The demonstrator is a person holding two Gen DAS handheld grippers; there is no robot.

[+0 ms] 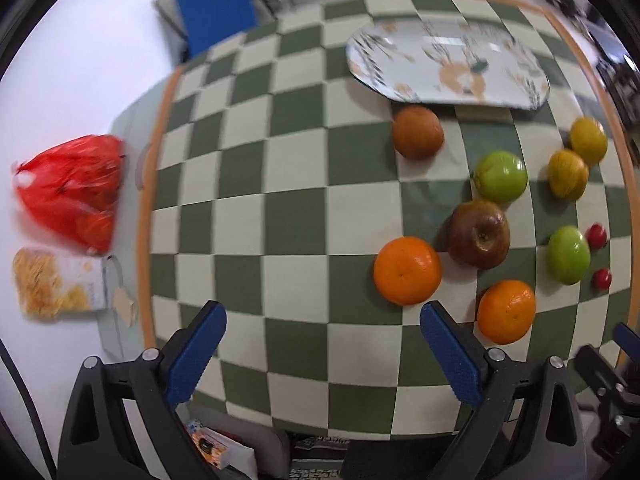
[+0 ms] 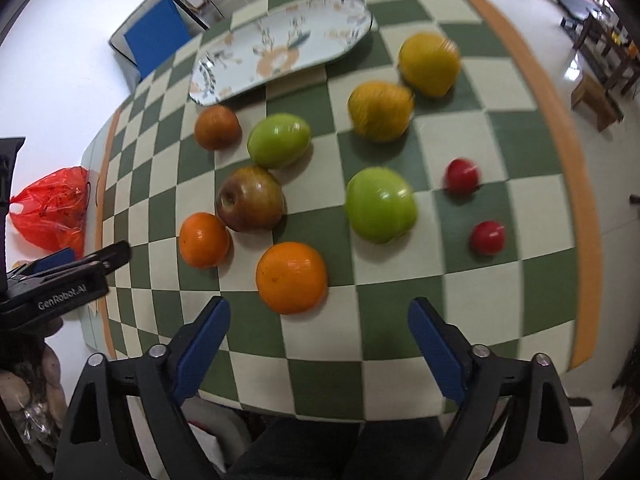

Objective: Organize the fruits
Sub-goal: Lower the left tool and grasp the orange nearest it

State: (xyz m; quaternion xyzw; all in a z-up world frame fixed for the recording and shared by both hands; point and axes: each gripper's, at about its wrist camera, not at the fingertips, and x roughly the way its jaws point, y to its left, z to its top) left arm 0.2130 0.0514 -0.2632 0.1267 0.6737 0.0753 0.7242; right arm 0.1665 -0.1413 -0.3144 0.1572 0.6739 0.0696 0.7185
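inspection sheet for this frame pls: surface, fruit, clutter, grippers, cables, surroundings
Surface: green and cream checked tablecloth with orange border.
Job's things: patterned platter bare; on the cloth, two oranges, two green apples, red-brown apple, brownish fruit, two yellow fruits, two small red fruits.
Clutter: red plastic bag, snack packet beside the cloth.
Grippers: left gripper open, empty; right gripper open, empty.
Cables: nothing seen.
Surroundings: blue-seated chair, wooden furniture at far right.

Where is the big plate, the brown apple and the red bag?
plate (image 2: 280, 40): right wrist view, on its bare painted middle.
brown apple (image 1: 478, 234): left wrist view, beside its stem dip.
red bag (image 1: 74, 192): left wrist view, on its crinkled middle.
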